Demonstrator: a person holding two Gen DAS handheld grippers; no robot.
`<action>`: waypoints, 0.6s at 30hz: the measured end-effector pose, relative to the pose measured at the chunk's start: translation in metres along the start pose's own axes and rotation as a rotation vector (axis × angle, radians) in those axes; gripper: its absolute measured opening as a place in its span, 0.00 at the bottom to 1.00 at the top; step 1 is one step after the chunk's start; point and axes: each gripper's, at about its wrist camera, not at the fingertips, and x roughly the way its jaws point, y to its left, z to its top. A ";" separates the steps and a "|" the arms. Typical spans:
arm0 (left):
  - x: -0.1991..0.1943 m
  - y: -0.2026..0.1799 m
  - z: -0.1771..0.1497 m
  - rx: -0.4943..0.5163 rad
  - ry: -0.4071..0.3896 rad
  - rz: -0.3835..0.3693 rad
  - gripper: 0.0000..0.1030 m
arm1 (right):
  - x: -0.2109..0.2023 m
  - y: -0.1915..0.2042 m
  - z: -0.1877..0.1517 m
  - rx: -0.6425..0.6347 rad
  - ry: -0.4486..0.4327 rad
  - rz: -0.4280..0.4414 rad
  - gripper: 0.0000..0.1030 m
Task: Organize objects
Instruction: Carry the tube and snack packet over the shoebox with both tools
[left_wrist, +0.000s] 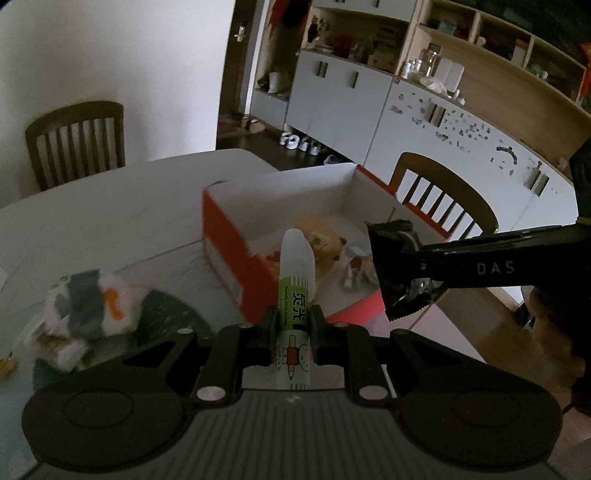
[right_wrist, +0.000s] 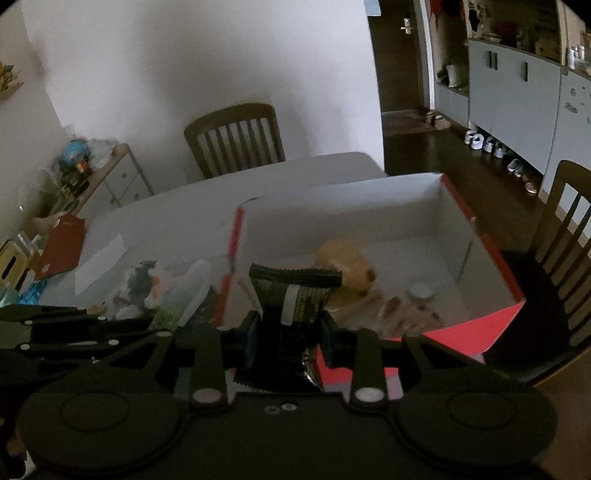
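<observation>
glue stick (left_wrist: 294, 295): clamped upright in left gripper (left_wrist: 293, 325) | dark snack packet (right_wrist: 291, 299): pinched in right gripper (right_wrist: 288, 332) | open red-and-white box (left_wrist: 225, 236): on the table, just ahead of both claws, holding small items

Home dining room; wooden chairs (right_wrist: 236, 136) at table (left_wrist: 110, 206); shoes (left_wrist: 299, 142) below cabinets (left_wrist: 332, 107)
</observation>
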 end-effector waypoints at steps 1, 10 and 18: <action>0.005 -0.005 0.004 0.006 0.001 0.002 0.16 | -0.001 -0.006 0.002 0.004 -0.004 -0.001 0.31; 0.039 -0.038 0.030 0.041 0.017 0.018 0.16 | 0.002 -0.060 0.022 0.020 -0.020 -0.038 0.31; 0.073 -0.051 0.054 0.072 0.040 0.071 0.16 | 0.025 -0.087 0.039 0.002 0.003 -0.064 0.31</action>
